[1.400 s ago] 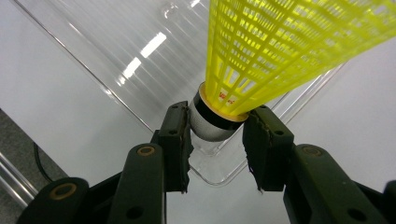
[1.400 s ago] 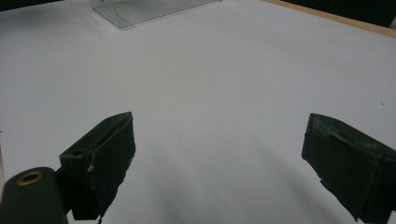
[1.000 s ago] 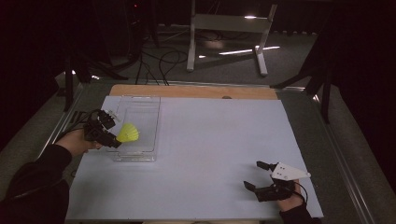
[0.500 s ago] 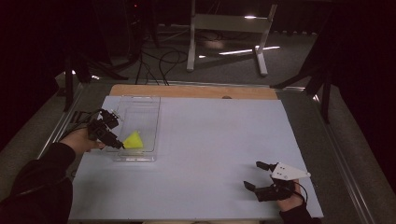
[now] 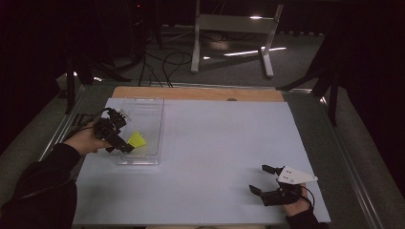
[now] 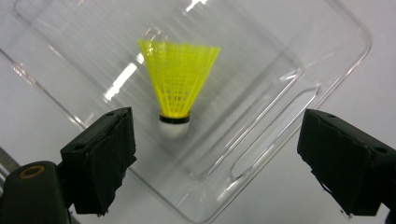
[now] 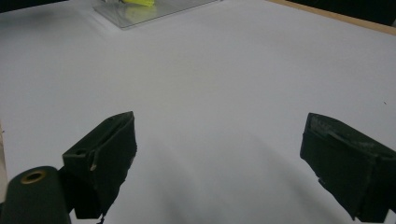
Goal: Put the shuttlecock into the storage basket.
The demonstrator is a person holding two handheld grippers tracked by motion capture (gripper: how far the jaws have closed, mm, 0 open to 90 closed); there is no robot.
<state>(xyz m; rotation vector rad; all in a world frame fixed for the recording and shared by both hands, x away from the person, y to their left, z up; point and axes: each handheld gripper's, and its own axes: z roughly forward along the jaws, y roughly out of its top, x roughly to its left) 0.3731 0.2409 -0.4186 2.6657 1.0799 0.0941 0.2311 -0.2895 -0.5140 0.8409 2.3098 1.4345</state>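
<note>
Lying in clear plastic tray, yellow shuttlecock, cork toward left tool; jaws just opened, spread, nothing pinched. High view adds right tool, spread over bare white counter, well apart.

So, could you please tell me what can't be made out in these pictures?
- Yellow shuttlecock, right gripper view: cut off by the top edge.
- Clear tray, left gripper view: its corners run past the picture edges.
- Left gripper, high view: too small and dark to read the jaws.
</note>
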